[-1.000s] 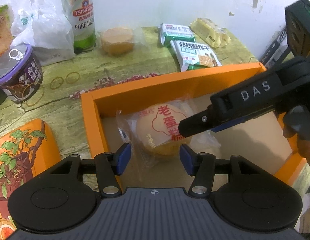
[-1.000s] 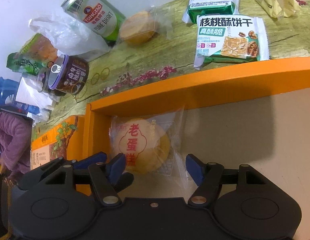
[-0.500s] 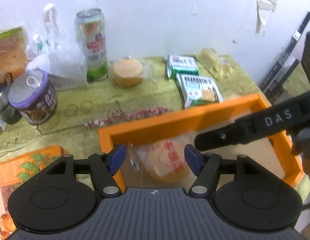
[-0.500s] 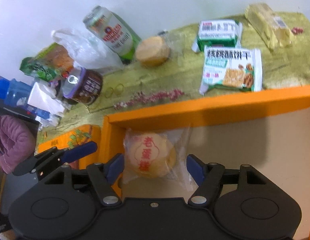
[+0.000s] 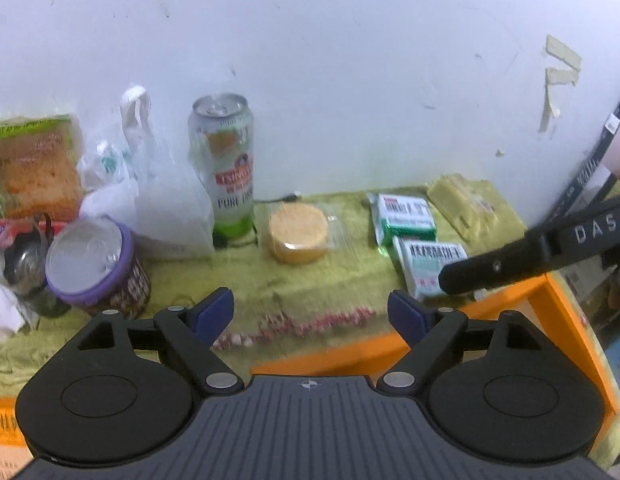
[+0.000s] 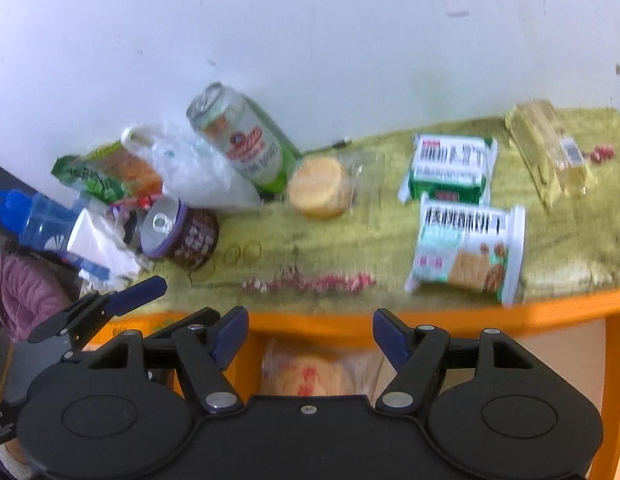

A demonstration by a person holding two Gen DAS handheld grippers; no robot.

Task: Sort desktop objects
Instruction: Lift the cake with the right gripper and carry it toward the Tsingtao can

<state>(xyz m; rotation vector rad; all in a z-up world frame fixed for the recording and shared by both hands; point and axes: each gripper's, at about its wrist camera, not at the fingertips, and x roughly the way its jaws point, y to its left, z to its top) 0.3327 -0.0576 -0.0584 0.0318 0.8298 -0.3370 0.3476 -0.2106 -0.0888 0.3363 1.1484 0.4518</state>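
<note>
Reading "PURE DRA", the beer can (image 5: 225,168) stands upright.

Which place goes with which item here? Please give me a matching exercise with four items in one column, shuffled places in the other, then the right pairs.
Items
1. beer can
2. wrapped cake with red print
3. purple-rimmed tin
4. unprinted wrapped cake

Places
A. inside the orange box
B. standing upright at the wall
C. on the table just right of the beer can's base
D. on the table, left of the beer can, nearer the camera

Pairs: 1-B, 2-A, 3-D, 4-C
</note>
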